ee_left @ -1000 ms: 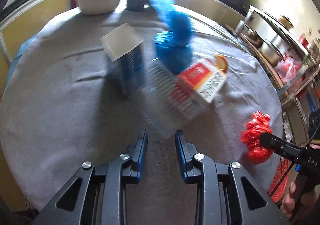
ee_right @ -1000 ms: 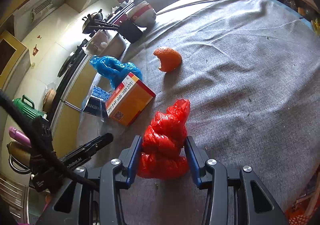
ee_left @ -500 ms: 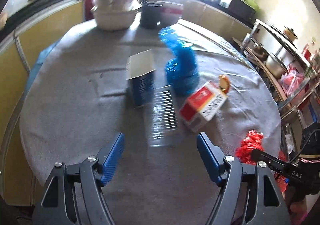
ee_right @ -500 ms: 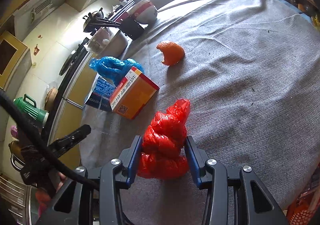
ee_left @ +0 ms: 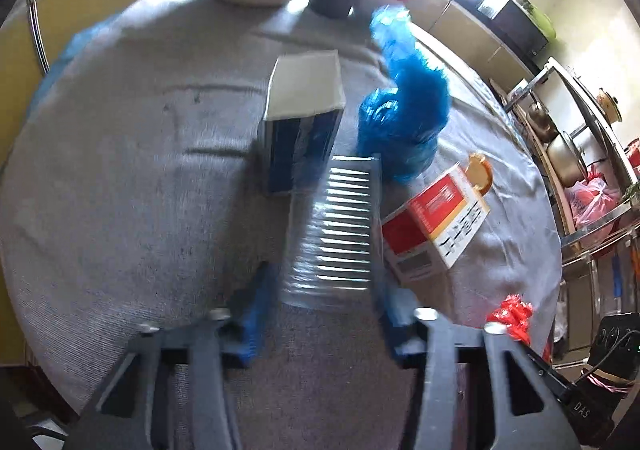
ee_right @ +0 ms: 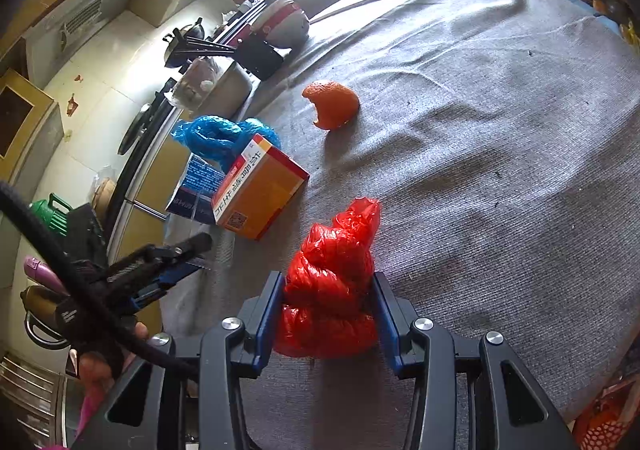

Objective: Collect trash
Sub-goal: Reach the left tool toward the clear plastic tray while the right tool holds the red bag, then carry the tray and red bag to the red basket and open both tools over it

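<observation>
Fingers of the left gripper (ee_left: 326,290) stand spread on either side of the clear ribbed plastic tray (ee_left: 340,234) lying on the grey tablecloth (ee_left: 120,190), probably bracketing without touching; blur hides contact. Opposite, the right gripper (ee_right: 327,308) pinches the crumpled red bag (ee_right: 334,282) at its bulk, ready to lift.

The left tongs (ee_left: 326,290) are wide apart, one finger on each side of a clear tray. The right tongs (ee_right: 328,306) squeeze a red bag.
</observation>
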A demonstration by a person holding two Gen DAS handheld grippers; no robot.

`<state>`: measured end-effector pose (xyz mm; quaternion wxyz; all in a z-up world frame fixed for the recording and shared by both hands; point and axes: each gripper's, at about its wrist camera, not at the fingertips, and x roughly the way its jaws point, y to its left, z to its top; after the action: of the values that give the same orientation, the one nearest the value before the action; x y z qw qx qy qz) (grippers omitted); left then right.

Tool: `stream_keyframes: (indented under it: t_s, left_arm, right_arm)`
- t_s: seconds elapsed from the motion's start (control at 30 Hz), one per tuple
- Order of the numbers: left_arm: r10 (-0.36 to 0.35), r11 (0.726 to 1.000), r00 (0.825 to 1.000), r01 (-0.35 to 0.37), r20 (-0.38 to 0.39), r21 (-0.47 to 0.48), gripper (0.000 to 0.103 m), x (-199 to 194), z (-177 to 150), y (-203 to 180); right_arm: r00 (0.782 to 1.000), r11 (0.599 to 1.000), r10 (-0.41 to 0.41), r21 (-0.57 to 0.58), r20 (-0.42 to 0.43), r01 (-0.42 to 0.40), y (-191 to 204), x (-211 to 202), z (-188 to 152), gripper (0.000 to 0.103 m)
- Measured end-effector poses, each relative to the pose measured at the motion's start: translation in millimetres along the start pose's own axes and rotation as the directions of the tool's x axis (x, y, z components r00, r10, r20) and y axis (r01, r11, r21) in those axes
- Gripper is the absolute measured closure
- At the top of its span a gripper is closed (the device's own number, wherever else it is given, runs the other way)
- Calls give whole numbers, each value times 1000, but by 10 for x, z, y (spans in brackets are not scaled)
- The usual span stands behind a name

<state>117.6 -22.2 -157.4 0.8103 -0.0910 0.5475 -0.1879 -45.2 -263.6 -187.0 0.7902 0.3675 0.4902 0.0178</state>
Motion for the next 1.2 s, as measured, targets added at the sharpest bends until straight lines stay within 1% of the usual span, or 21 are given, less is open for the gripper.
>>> stream_keyframes:
  t_s: [0.2,0.23,0.3,0.37,0.7,0.9,1.07,1.2]
  left_arm:
    - [4,1000,999,-4,38,12,57,-127,-82,24]
    - [7,1000,999,-8,43,16,61,-157,-101,38]
    - [29,999,998,-30,48,31,64,-200,-138,15]
    - [47,998,998,-49,51,45,64,-244,-179,9]
    - [57,995,995,-64,79,81,64,-471,-418,36]
    - [64,992,992,-75,110,105,64,-609,-490,-73]
    - [59,986,989,-79,138,148,64,-728,-589,-238]
    - [46,979,989,-72,140,189,64,-775,-674,-394]
  right_arm:
    - [1000,1000,-6,-27,10,7,85,-18,-16,57]
    - [1000,999,-5,-32,12,6,100,-28,-18,57]
    - [1000,999,-7,-41,17,8,127,-48,-23,57]
    - [1000,999,-5,-50,22,6,166,-68,-31,57]
    - [999,996,-2,-88,33,4,322,-161,-106,57]
    - [999,994,7,-105,48,-2,388,-248,-153,57]
    - [998,993,16,-118,57,-9,419,-306,-186,57]
    - [997,993,24,-118,67,-16,400,-369,-209,57]
